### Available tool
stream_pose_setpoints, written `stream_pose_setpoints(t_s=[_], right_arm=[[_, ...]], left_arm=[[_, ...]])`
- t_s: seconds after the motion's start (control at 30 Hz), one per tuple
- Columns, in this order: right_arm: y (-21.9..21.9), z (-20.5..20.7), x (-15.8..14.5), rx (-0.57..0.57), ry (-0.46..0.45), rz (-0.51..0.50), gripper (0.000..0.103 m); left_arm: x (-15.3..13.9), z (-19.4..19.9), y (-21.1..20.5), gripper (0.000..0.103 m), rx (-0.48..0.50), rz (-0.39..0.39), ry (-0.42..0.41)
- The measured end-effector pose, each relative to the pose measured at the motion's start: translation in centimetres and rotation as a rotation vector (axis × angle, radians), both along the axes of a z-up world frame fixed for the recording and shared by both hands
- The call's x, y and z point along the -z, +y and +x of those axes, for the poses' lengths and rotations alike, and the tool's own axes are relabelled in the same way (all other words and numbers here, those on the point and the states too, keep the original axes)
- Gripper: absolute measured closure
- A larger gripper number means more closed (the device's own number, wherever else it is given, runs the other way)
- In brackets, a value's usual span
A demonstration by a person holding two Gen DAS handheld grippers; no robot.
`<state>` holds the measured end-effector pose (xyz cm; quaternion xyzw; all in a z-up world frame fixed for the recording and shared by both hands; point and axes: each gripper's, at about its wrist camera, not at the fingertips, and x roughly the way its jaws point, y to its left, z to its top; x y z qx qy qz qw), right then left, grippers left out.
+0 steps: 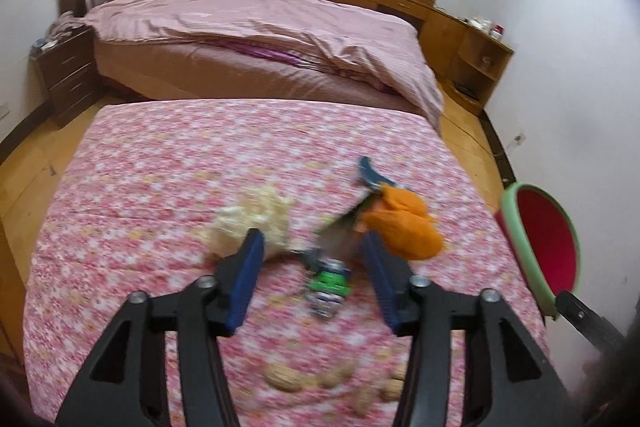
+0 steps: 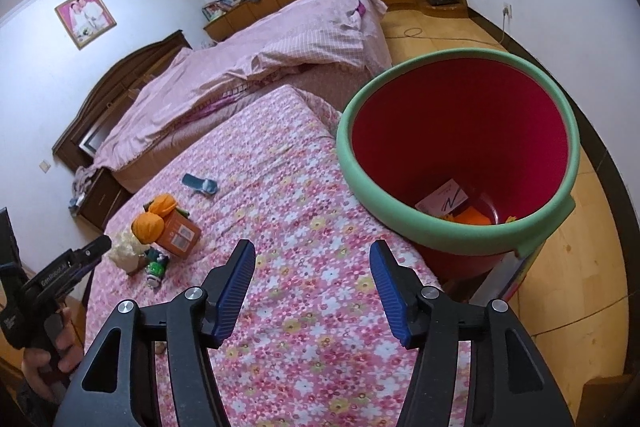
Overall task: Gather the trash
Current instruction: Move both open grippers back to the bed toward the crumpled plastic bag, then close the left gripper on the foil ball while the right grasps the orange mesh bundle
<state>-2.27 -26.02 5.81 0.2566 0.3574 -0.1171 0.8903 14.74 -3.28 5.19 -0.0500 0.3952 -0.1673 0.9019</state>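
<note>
Left wrist view: the left hand-held gripper (image 1: 312, 247) hangs wide open and empty over the floral table (image 1: 160, 187), fingers straddling a small green-and-white crumpled wrapper (image 1: 328, 285). Just beyond lie a pale crumpled wad (image 1: 256, 217) to the left and orange peel (image 1: 404, 223) to the right, with a blue scrap (image 1: 370, 175) farther off. Peanut shells (image 1: 288, 379) sit near the camera. The picture is blurred, so finer detail is lost.

Right wrist view: the right hand-held gripper (image 2: 312, 267) is also spread wide, holding nothing. The red bin with the green rim (image 2: 460, 67) stands at the table's right edge; a card and orange bits already lie inside. An orange box (image 2: 180, 235) remains in the pile, so most of the collecting looks undone.
</note>
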Motion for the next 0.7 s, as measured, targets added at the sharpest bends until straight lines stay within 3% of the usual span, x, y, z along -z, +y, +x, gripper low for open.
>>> stream_pose_setpoints(t_s=[0.47, 0.7], right_arm=[[2.3, 2.7, 0.3, -0.029, 0.043, -0.035, 0.036], [4.1, 4.5, -0.3, -0.075, 0.039, -0.059, 0.036]], left_arm=[[4.8, 4.8, 2.2, 0.048, -0.037, 0.034, 0.077], [5.7, 5.8, 3.4, 0.049, -0.041, -0.047, 0.069]])
